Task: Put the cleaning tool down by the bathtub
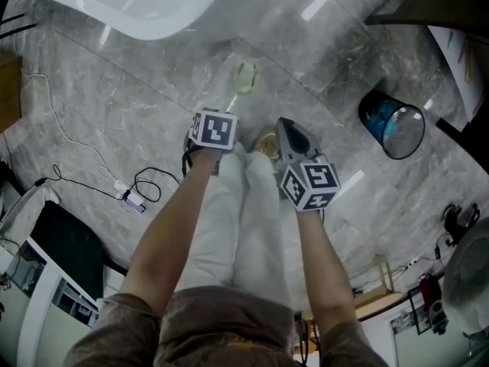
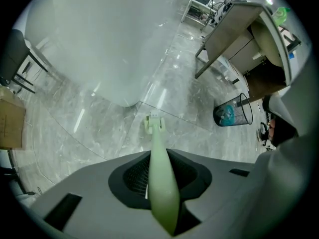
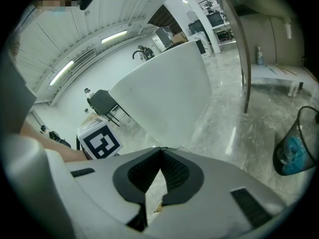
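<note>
In the head view, the white bathtub (image 1: 153, 6) curves across the top left, over a glossy grey marble floor (image 1: 92, 98). The left tongs (image 1: 206, 150) point steeply down at the floor just out from the bathtub's rounded end. A pale green cleaning tool (image 1: 243, 79), a long-handled brush, reaches from them towards the tub, its head close to the tub's base but not visibly touching it. Whether the head rests on the floor cannot be told here. The right tongs (image 1: 284, 128) hang beside the left, a little farther from the bathtub. A wire bin (image 1: 393, 125) stands well away from the tub, on the far side of the right tongs.

In the left gripper view, the tongs (image 2: 162, 180) are clamped on the thick end of the brush handle (image 2: 155, 143). The handle narrows towards the small bristle head, which points at the floor by the foot of the bathtub (image 2: 99, 39).

In the right gripper view, the tongs (image 3: 159, 152) are closed tip to tip with nothing between them. The bathtub's white wall rises straight ahead.

The brush looks like light, stiff moulded plastic and is not fragile, so it should lie flat without bending. Its smooth, tapered handle could slide through the pads. The wide rear part where it is held now seems the safest hold. It should be lowered nearly flat to the floor before it is let go beside the tub.
</note>
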### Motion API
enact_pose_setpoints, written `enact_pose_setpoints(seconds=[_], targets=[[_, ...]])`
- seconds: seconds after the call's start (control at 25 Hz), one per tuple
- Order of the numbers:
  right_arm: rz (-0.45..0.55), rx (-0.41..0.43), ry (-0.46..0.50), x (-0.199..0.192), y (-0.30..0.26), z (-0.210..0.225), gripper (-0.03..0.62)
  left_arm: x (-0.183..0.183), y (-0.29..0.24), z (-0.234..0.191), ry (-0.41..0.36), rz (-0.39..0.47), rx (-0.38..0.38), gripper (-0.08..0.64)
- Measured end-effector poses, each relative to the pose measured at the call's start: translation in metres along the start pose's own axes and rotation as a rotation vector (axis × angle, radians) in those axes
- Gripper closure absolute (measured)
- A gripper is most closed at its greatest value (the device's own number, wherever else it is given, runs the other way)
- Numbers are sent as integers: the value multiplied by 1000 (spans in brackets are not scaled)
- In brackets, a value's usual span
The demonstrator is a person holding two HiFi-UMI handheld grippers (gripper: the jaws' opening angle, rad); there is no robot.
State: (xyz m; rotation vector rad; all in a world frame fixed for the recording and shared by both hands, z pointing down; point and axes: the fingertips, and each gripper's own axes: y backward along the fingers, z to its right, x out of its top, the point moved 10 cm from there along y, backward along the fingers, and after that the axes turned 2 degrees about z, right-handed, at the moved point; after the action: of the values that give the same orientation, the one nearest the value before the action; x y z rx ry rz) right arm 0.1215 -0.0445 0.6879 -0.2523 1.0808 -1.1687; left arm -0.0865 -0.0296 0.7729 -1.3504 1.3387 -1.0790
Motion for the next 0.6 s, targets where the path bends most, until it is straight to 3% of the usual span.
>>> enact_pose_setpoints(seconds=[0.6], targets=[[-10, 30, 9, 12, -14, 13, 594, 25, -36, 15, 68, -94, 56, 465]])
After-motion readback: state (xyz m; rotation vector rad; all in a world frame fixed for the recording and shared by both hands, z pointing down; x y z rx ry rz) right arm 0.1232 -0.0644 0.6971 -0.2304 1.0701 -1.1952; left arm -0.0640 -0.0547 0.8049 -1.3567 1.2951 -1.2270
